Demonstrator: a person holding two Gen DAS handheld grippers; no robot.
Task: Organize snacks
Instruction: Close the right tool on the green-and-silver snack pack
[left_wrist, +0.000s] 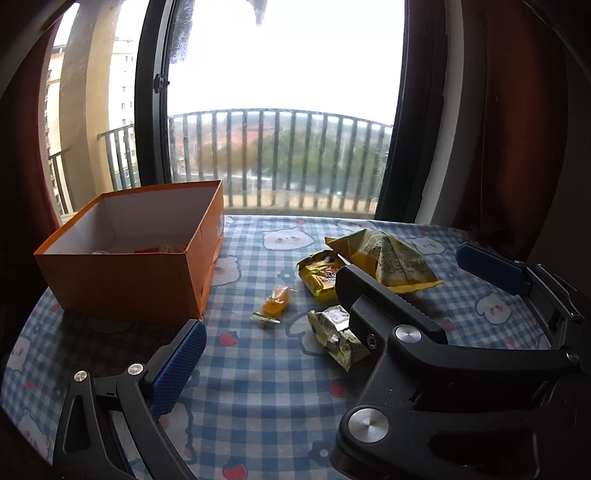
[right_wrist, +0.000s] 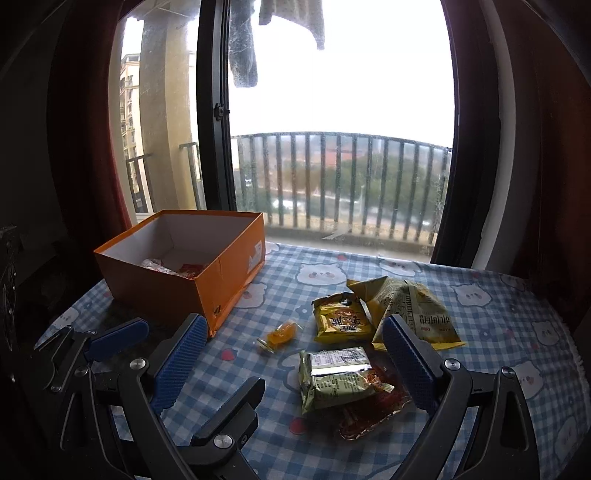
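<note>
We hold both the left gripper (left_wrist: 271, 325) and the right gripper (right_wrist: 295, 339) with jaws spread wide and empty above the checked desk (right_wrist: 498, 332), where loose snack packets (right_wrist: 341, 323) lie just right of the orange box (right_wrist: 192, 280).

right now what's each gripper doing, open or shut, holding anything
Left gripper: open, holding nothing, above the tablecloth near the orange box.
Right gripper: open, empty, fingers either side of the green snack packet.
</note>
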